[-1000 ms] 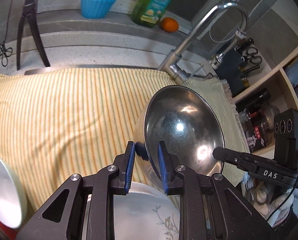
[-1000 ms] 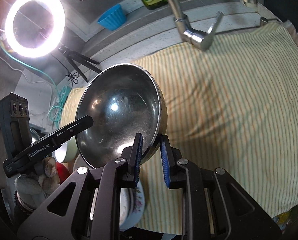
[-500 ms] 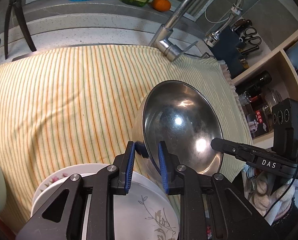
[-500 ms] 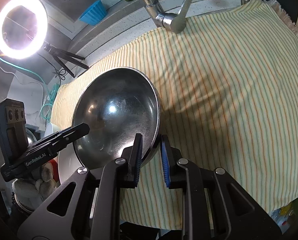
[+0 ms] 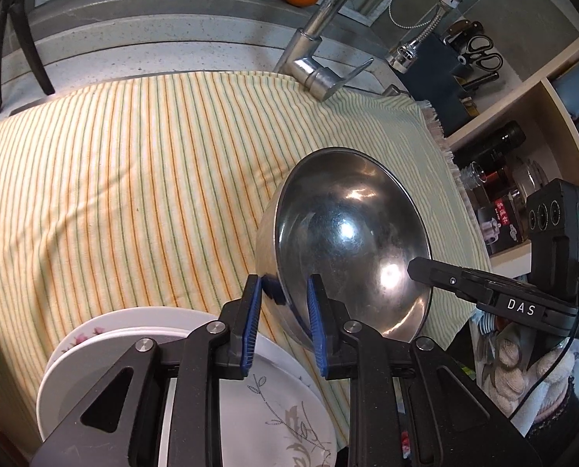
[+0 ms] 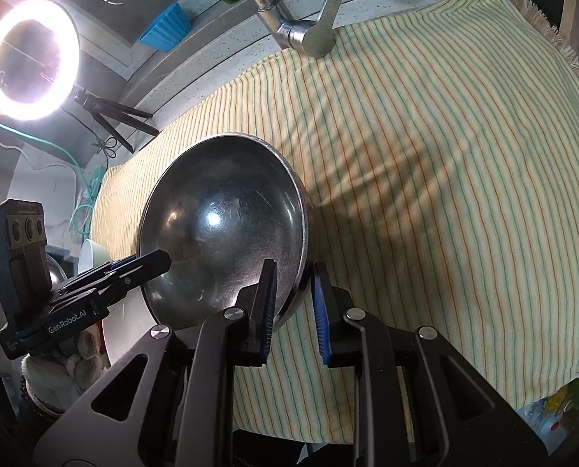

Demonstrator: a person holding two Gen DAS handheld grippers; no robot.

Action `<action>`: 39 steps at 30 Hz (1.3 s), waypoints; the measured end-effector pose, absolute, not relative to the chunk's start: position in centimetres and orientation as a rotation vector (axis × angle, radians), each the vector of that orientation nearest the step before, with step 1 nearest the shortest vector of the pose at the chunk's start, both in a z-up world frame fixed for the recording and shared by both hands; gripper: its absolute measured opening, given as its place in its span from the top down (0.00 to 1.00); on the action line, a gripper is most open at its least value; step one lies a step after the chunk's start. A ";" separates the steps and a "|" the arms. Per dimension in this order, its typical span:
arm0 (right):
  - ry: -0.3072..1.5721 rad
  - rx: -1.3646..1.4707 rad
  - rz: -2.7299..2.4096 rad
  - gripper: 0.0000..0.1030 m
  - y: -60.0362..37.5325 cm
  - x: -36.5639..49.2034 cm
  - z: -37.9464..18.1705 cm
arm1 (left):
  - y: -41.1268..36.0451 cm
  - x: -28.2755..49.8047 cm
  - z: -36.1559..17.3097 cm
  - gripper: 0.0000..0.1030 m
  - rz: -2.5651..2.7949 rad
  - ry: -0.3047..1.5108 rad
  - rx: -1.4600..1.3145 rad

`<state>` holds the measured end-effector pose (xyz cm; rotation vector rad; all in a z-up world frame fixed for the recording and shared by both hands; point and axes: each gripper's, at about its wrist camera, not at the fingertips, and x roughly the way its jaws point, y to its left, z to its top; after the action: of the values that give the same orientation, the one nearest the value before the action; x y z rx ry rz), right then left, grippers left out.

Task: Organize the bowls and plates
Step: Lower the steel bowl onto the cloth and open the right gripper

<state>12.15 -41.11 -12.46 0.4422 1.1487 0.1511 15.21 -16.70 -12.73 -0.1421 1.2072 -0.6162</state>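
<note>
both claws [image 5: 283, 303] [image 6: 292, 292] pinch the tilted steel bowl's [image 5: 351, 241] rim, opening upward

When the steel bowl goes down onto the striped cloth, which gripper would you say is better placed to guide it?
Probably the right gripper. It grips the bowl on the rim beside open cloth. The left gripper holds the opposite rim, directly over the stacked plates.

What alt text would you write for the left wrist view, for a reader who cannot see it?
The left gripper pinches the rim of a steel bowl, and the right gripper grips the opposite rim, above a striped cloth. White floral plates are stacked below, and a faucet stands behind.
</note>
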 end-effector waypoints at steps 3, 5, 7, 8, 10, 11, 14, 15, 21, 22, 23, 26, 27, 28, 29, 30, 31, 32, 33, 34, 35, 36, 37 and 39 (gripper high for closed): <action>1.147 0.431 0.156 0.80 -40.9 12.2 -12.4 | -16.7 15.1 -12.9 0.79 -0.618 1.210 -0.135; 1.145 0.421 0.153 0.80 -40.7 12.1 -12.3 | -16.7 15.0 -12.8 0.79 -0.615 1.208 -0.130; 1.144 0.421 0.151 0.79 -40.7 12.1 -12.3 | -16.7 15.0 -12.7 0.79 -0.614 1.206 -0.127; 1.143 0.421 0.150 0.75 -40.7 12.1 -12.3 | -16.6 15.0 -12.6 0.79 -0.609 1.204 -0.120; 1.136 0.407 0.134 0.63 -40.6 12.0 -12.2 | -16.5 14.9 -12.4 0.74 -0.614 1.203 -0.124; 1.128 0.399 0.123 0.58 -40.6 11.9 -12.0 | -16.5 14.9 -12.3 0.74 -0.613 1.201 -0.123; 1.106 0.379 0.109 0.49 -40.6 11.6 -11.4 | -16.2 14.8 -12.0 0.71 -0.607 1.188 -0.120; 1.101 0.375 0.105 0.49 -40.6 11.6 -11.3 | -16.1 14.9 -11.9 0.69 -0.604 1.185 -0.122; 1.055 0.362 0.082 0.40 -40.7 11.0 -9.9 | -15.2 15.0 -11.2 0.58 -0.590 1.164 -0.148; 1.043 0.362 0.081 0.39 -40.7 10.9 -9.6 | -14.9 15.0 -11.0 0.56 -0.588 1.159 -0.155; 1.036 0.361 0.080 0.37 -40.6 10.9 -9.3 | -14.7 14.9 -10.9 0.56 -0.588 1.155 -0.160; 0.999 0.350 0.085 0.33 -40.1 10.7 -8.1 | -14.0 14.7 -10.1 0.56 -0.577 1.137 -0.167; 0.988 0.346 0.087 0.32 -39.9 10.7 -7.7 | -13.7 14.6 -9.8 0.56 -0.573 1.126 -0.168; 0.974 0.341 0.091 0.30 -39.6 10.6 -7.2 | -13.3 14.4 -9.5 0.56 -0.568 1.115 -0.168; 0.965 0.337 0.094 0.28 -39.2 10.7 -6.9 | -12.9 14.2 -9.2 0.56 -0.563 1.102 -0.169; 0.955 0.334 0.102 0.28 -38.8 10.7 -6.5 | -12.4 14.0 -8.9 0.56 -0.558 1.090 -0.174; 0.949 0.331 0.108 0.28 -38.5 10.7 -6.2 | -11.8 13.9 -8.6 0.56 -0.555 1.080 -0.186; 0.943 0.328 0.117 0.28 -38.0 10.8 -5.9 | -11.3 13.7 -8.4 0.56 -0.552 1.074 -0.199; 0.938 0.323 0.124 0.28 -37.5 10.8 -5.6 | -10.6 13.5 -8.2 0.56 -0.547 1.068 -0.214; 0.935 0.319 0.131 0.28 -37.1 10.9 -5.4 | -9.9 13.3 -8.1 0.56 -0.542 1.061 -0.229; 0.932 0.317 0.139 0.28 -36.7 10.9 -5.2 | -9.3 13.0 -8.0 0.56 -0.534 1.054 -0.242; 0.930 0.315 0.152 0.28 -36.1 11.0 -5.0 | -8.7 12.7 -7.8 0.56 -0.521 1.047 -0.252; 0.929 0.312 0.162 0.28 -35.6 11.0 -4.9 | -8.0 12.4 -7.7 0.56 -0.510 1.039 -0.260; 0.926 0.308 0.185 0.28 -34.5 11.0 -4.6 | -6.8 11.9 -7.4 0.56 -0.490 1.026 -0.272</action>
<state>10.98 -34.54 -4.62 0.3083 0.9257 0.1852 11.89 -6.82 -7.42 -0.2715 1.0264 -0.4896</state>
